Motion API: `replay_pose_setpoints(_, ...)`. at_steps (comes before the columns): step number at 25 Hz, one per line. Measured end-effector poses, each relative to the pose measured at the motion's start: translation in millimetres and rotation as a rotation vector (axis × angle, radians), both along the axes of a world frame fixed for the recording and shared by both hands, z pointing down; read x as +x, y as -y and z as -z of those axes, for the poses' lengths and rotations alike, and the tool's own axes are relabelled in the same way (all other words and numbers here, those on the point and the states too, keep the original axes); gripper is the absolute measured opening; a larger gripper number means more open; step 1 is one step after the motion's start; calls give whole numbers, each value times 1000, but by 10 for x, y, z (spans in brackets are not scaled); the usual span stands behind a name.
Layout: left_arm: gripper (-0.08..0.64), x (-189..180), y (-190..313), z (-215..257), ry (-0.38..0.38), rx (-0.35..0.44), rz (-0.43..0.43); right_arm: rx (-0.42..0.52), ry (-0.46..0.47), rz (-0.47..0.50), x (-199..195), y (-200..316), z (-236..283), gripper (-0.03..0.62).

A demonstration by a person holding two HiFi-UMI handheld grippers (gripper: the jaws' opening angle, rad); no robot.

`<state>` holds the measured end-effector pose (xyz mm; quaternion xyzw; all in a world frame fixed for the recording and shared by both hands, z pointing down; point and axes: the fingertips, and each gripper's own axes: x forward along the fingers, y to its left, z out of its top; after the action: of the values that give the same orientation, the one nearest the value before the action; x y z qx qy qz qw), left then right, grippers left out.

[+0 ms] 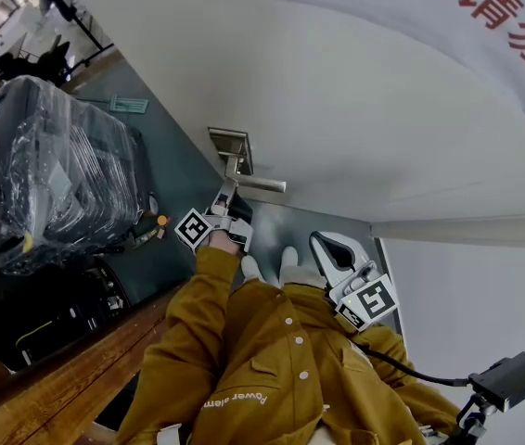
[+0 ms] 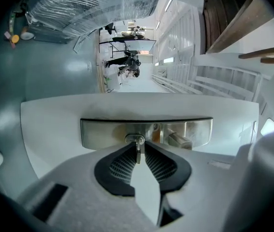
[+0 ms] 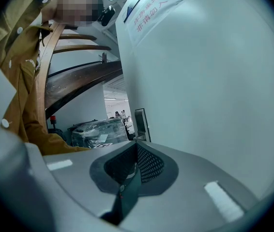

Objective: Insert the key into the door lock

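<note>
At the brushed-metal lock plate, set near the edge of the white painted door, the left gripper points squarely at the keyhole. Its black ribbed fingers are pinched on a small silver metal key, gripped by the head so that the blade projects forward along the fingers' axis. The blade tip meets the round keyhole cylinder; insertion depth cannot be read. This straight-on alignment probably serves to let the blade enter without binding.

Just beside the cylinder, the plate carries a straight satin-metal lever handle. The plate is flat, rectangular and reflective; the door face is smooth and matt.

Well apart from the lock, the right gripper is held back near the person's yellow-brown jacket. Its fingers are pressed together with nothing between them, which leaves the lock area unobstructed for the left gripper.
</note>
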<state>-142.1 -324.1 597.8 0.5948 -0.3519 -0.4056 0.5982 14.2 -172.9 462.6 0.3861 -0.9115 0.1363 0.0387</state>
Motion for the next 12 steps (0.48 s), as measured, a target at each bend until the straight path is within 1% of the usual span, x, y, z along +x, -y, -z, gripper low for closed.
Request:
replay_pose_setpoints(2, 71, 2, -11, 18, 6, 4, -6, -1, 2, 0, -1, -1, -2, 6)
replay_pose_setpoints(6, 86, -105, -150, -65, 101, -31, -15, -1, 6, 19, -67, -3, -8, 6)
replay_pose_setpoints(8, 102, -130, -245, 46, 147, -19, -23, 1, 10, 29, -108, -3, 4, 6)
replay_pose_setpoints(10, 100, -123, -335, 259, 188, 17, -28, 2, 12, 37, -135, -2, 15, 6)
replay_pose_setpoints(11, 97, -161, -385, 332, 254, 27, -30, 2, 12, 40, -147, 0, 20, 6)
replay_pose_setpoints(12, 93, -251, -442, 348, 365, 24, -32, 2, 12, 44, -159, 2, 25, 6)
